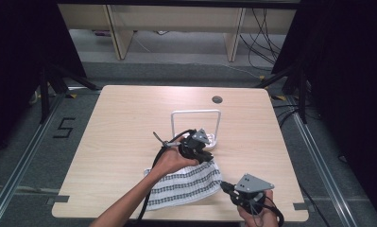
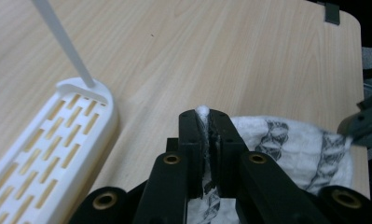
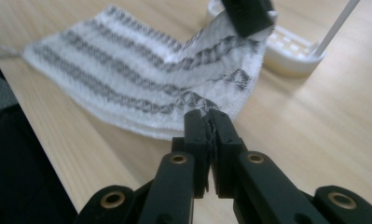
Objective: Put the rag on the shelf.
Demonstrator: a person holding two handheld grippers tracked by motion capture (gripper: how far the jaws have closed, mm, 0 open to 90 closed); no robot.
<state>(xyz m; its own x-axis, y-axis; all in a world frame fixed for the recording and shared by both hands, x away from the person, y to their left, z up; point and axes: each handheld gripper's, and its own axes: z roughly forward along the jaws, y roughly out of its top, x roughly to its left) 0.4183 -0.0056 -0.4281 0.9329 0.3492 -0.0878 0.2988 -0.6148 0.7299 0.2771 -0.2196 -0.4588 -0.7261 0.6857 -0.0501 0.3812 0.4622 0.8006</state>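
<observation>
We hold the striped towel (image 1: 186, 185) low at centre of the high view, its far corners lifted off the bench (image 1: 129, 118). The left gripper (image 2: 206, 122) and right gripper (image 3: 208, 122) each have jaws clamped on only a thin edge; pulling apart could slip a corner free or snag the white rack (image 1: 196, 126) just above.

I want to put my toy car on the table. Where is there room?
The left side of the table is bare, from its left edge to the white rack. The far strip behind the rack is bare too. The near middle is crowded: the striped towel and both grippers.
</observation>
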